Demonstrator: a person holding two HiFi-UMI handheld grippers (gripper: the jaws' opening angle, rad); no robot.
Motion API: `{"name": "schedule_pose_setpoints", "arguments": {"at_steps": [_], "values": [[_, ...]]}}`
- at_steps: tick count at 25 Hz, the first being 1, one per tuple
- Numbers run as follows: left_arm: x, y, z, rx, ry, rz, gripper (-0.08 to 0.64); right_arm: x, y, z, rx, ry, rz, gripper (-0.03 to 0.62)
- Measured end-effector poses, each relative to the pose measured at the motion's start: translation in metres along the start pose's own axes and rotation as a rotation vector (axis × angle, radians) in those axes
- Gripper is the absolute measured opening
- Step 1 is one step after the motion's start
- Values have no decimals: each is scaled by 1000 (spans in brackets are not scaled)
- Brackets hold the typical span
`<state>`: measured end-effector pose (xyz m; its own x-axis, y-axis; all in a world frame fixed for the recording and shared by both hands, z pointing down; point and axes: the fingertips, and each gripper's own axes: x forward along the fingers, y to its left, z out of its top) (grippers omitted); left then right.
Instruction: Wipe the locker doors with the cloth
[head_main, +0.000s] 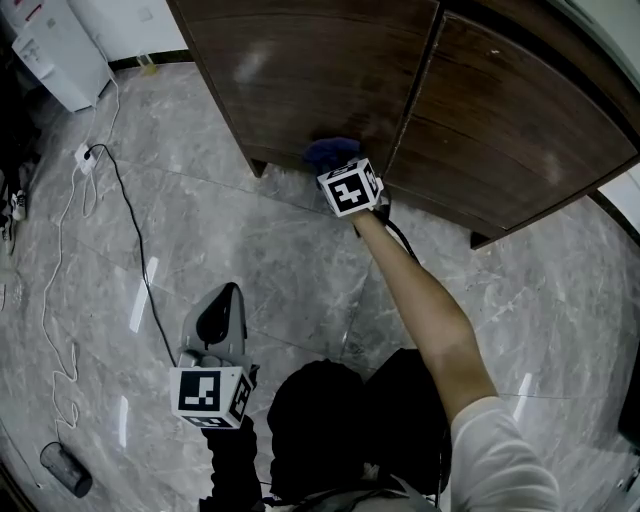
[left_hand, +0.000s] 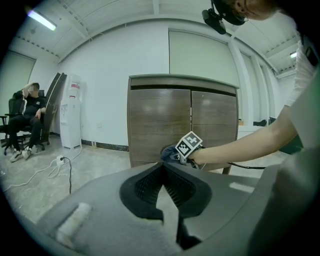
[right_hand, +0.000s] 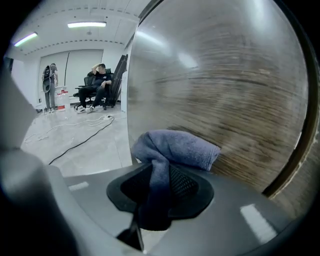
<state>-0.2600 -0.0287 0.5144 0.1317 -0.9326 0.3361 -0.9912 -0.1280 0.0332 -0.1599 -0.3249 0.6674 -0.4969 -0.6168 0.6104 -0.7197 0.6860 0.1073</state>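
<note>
The locker is a dark wood cabinet whose left door (head_main: 310, 70) and right door (head_main: 500, 120) are both closed. My right gripper (head_main: 340, 168) is shut on a blue-grey cloth (head_main: 333, 152) and presses it against the lower part of the left door, near the seam. In the right gripper view the cloth (right_hand: 172, 147) is bunched between the jaws of that gripper (right_hand: 159, 167), against the wood door (right_hand: 235, 90). My left gripper (head_main: 228, 296) hangs low over the floor, well away from the locker. Its jaws (left_hand: 163, 165) are shut on nothing and point at the locker (left_hand: 182, 122).
A black cable (head_main: 135, 250) and a white cable with a power strip (head_main: 83, 155) run across the grey marble floor on the left. A white water dispenser (left_hand: 71, 112) stands by the wall. A person sits in a chair (left_hand: 27, 117) far left. A black cylinder (head_main: 65, 468) lies at bottom left.
</note>
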Motion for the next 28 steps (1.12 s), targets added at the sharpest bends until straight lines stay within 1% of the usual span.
{"name": "schedule_pose_setpoints", "arguments": {"at_steps": [4, 7, 13, 19, 24, 28], "values": [[3, -2, 2, -3, -5, -8, 0, -12, 0, 13, 42, -11, 23, 104], [5, -6, 2, -8, -10, -18, 0, -23, -1, 35, -4, -51, 14, 104], [6, -10, 4, -12, -13, -26, 0, -52, -1, 86, -52, -148, 6, 104], [5, -11, 7, -18, -32, -18, 0, -87, -2, 143, -65, -261, 0, 104], [9, -12, 8, -19, -27, -23, 0, -114, -9, 189, -86, -346, -15, 104], [6, -10, 6, -15, -20, -19, 0, -133, -13, 223, -108, -394, -30, 104]]}}
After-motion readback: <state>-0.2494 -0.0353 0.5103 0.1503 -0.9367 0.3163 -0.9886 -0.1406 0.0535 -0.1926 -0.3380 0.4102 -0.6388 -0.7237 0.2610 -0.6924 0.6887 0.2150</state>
